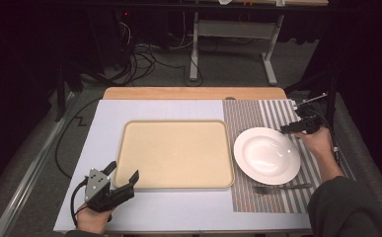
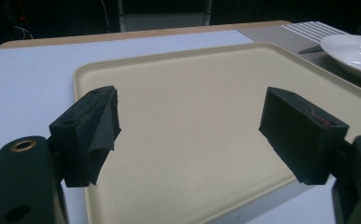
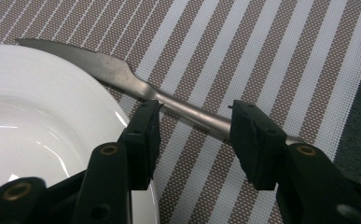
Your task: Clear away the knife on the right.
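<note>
A steel knife (image 3: 117, 74) lies on the striped placemat (image 3: 271, 51), its blade beside the rim of the white plate (image 3: 33, 126). My right gripper (image 3: 194, 126) is low over it, open, with a jaw on each side of the handle and neither pad pressing on it. From above, that right gripper (image 1: 289, 129) sits at the plate's (image 1: 267, 155) far right edge. My left gripper (image 1: 124, 170) hovers at the near left corner of the beige tray (image 1: 173, 153). Its jaws stand wide open with nothing between them (image 2: 192, 121).
A fork (image 1: 282, 187) lies on the placemat (image 1: 257, 113) in front of the plate. The tray (image 2: 192, 93) holds nothing. A white mat (image 1: 109, 118) covers the wooden table under the tray. Cables and a desk frame stand on the floor beyond.
</note>
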Demonstrator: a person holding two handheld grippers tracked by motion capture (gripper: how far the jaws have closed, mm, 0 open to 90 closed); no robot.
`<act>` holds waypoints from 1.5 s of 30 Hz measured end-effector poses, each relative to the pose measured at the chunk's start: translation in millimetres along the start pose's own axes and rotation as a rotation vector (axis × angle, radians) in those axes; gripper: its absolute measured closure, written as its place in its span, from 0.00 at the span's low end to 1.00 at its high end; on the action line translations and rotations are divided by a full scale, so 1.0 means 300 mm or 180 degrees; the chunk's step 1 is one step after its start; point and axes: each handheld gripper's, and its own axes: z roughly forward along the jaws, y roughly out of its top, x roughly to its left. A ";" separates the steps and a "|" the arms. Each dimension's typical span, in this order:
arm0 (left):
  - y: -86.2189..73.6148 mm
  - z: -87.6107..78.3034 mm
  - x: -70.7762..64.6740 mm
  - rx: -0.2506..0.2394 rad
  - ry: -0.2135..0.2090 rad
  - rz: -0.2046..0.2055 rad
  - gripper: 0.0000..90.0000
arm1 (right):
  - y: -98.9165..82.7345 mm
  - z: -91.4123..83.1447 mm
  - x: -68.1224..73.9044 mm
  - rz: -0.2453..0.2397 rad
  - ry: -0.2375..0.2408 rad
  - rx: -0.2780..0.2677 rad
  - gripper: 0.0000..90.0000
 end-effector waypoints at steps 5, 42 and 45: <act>0.000 -0.001 0.000 -0.0014 0.0014 0.0004 0.23 | 0.013 0.023 0.002 -0.0066 -0.0034 0.0117 0.59; -0.002 0.009 0.007 -0.0047 0.0097 0.0000 0.23 | 0.017 0.107 -0.017 -0.0046 0.0015 0.0253 0.55; -0.005 0.010 0.005 -0.0033 0.0087 0.0003 0.24 | 0.009 0.104 -0.014 -0.0051 0.0005 0.0232 0.58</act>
